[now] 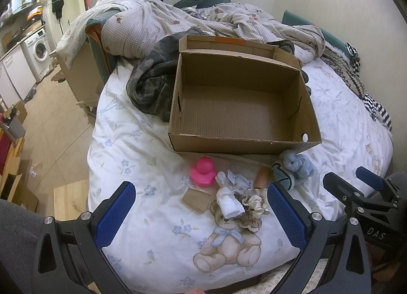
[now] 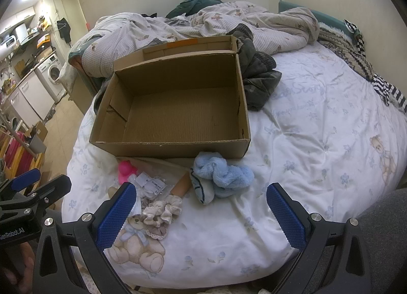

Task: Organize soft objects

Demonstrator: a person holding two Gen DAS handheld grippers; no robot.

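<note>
An open, empty cardboard box sits on the white bed. In front of it lie a pink rubber duck, a blue fluffy cloth, a sock with dark trim, a white rolled sock, beige scrunchies, a clear packet and a tan tube. My left gripper is open and empty above the pile. My right gripper is open and empty just right of it.
A rumpled checked duvet and dark camouflage clothing lie behind the box. Striped and knitted fabric lies along the right wall. Left of the bed are a floor, boxes and a washing machine.
</note>
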